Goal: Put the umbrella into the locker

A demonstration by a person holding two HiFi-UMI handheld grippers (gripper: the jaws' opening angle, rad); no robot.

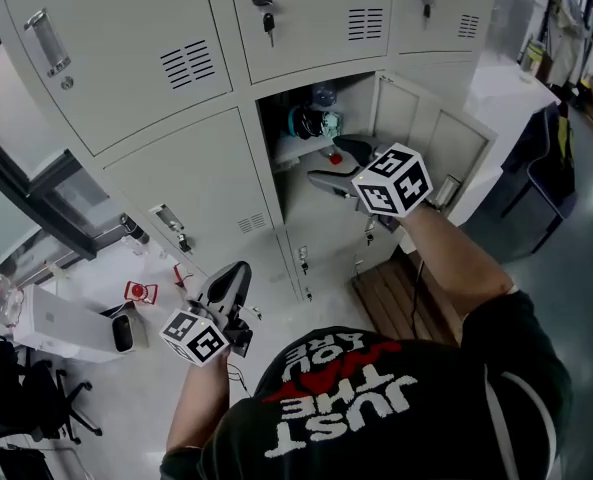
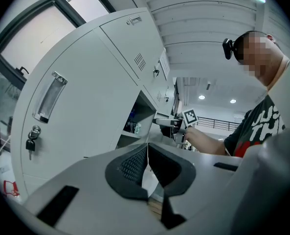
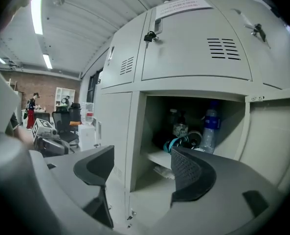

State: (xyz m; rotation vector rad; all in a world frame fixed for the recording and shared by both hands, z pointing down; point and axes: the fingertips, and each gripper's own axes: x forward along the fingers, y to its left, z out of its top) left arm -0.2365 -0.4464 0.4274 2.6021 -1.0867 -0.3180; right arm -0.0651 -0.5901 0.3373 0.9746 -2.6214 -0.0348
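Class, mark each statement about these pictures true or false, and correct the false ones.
1. The locker in front of the right gripper is shut. False: its door stands open.
2. A bottle stands inside it. True.
3. The right gripper holds the bottle. False: its jaws are apart and empty.
4. The left gripper is shut. True.

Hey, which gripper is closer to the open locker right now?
Right. The right gripper is up at the mouth of the open locker, jaws apart; the left gripper hangs lower, off to its left.
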